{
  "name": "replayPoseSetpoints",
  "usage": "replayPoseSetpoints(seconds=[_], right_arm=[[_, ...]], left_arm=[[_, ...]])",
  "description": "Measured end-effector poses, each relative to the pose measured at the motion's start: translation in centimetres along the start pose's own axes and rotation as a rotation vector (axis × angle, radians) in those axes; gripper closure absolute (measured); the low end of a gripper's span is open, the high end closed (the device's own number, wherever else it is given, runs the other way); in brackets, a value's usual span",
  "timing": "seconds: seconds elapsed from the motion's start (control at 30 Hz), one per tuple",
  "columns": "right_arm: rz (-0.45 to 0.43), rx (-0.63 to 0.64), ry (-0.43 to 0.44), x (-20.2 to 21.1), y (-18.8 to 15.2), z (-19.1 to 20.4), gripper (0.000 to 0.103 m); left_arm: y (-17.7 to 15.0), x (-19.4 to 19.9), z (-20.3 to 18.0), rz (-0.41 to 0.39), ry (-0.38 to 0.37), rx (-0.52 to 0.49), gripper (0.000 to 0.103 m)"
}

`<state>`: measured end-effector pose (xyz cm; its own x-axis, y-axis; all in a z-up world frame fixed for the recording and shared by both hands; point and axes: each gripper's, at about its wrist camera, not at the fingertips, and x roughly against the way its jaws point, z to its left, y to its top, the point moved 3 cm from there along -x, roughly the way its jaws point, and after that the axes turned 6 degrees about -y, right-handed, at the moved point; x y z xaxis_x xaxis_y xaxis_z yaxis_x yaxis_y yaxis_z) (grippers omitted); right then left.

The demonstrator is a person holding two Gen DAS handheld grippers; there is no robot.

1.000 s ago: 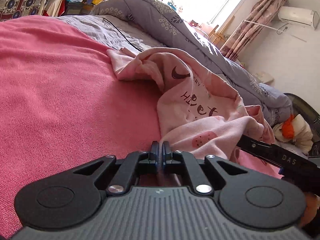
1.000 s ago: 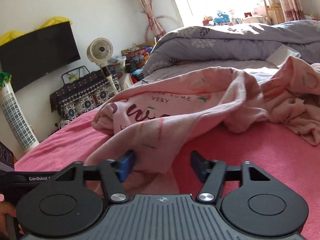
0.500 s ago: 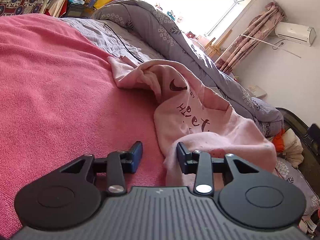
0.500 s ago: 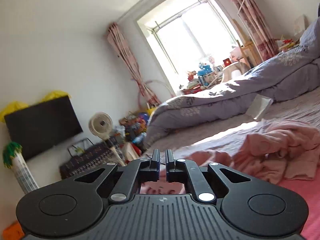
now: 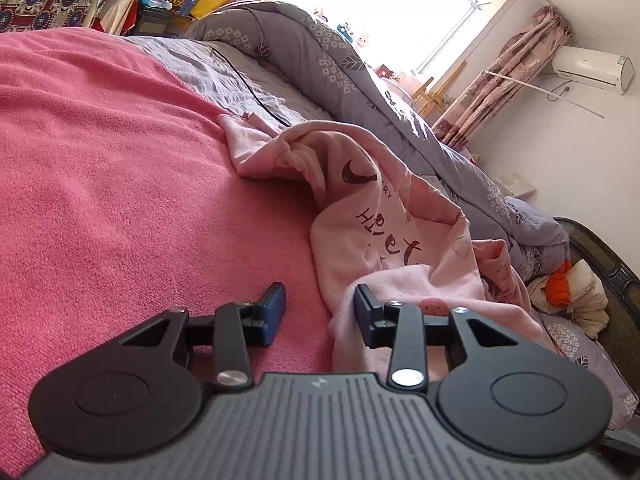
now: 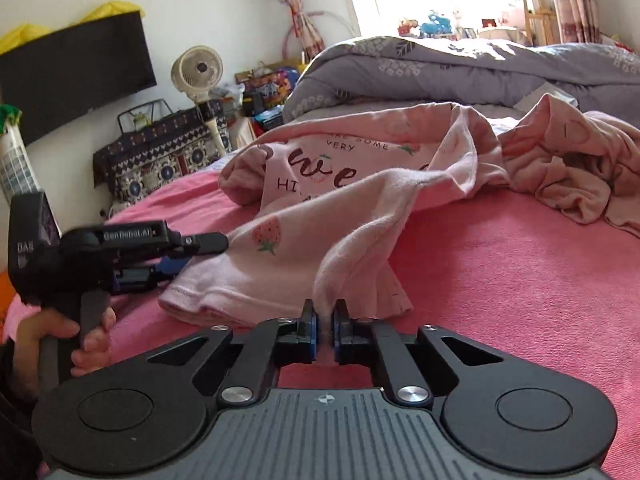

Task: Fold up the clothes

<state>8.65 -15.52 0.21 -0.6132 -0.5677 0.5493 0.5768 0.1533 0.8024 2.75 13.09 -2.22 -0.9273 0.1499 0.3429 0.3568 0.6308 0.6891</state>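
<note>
Pink shirt (image 6: 328,216) lying rumpled on pink blanket (image 6: 520,280), right gripper (image 6: 325,330) pinching a fold of its fabric, left gripper (image 5: 320,312) sitting parted (hem edge between fingers, unpressed).

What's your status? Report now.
Right hand-held gripper shut on pink shirt. Left hand-held gripper open, shirt edge between its fingers. Shirt crumpled, unfolded. Nothing in the way.

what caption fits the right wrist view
Right gripper pinches a fold of the pink shirt on the pink blanket.
</note>
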Motion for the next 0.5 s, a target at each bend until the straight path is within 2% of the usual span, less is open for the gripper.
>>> replayPoseSetpoints(seconds=[0.1,0.17,0.2,0.23,0.3,0.37,0.5], right_arm=[[-0.028,-0.199,0.126,2.4,2.8,-1.3,0.095],[-0.062,-0.317,0.235,4.4,5.0,-2.2,0.095],[-0.079,-0.375,0.289,5.4,6.1,-2.7,0.095],[-0.106,-0.416,0.329,6.6,7.5,-3.1,0.095],[-0.156,-0.440,0.365,8.8,9.2,-3.3,0.095],[-0.198,-0.453,0.387,10.8,10.2,-3.5,0.095],[-0.233,-0.522,0.438,14.2,10.5,-5.3,0.095]], left_arm=[[-0.7,4.7,-1.4,-0.194,0.038,-0.056,0.058],[-2.1,7.4,-3.8,-0.261,-0.005,-0.190,0.045],[-3.0,8.5,-5.4,-0.277,-0.026,-0.286,0.028],[-4.1,9.1,-7.3,-0.285,-0.023,-0.398,0.018],[-6.0,9.2,-10.6,-0.273,0.003,-0.584,0.016],[-7.4,7.7,-13.2,-0.227,0.020,-0.691,0.014],[-8.8,2.8,-15.3,-0.104,0.105,-0.739,0.015]])
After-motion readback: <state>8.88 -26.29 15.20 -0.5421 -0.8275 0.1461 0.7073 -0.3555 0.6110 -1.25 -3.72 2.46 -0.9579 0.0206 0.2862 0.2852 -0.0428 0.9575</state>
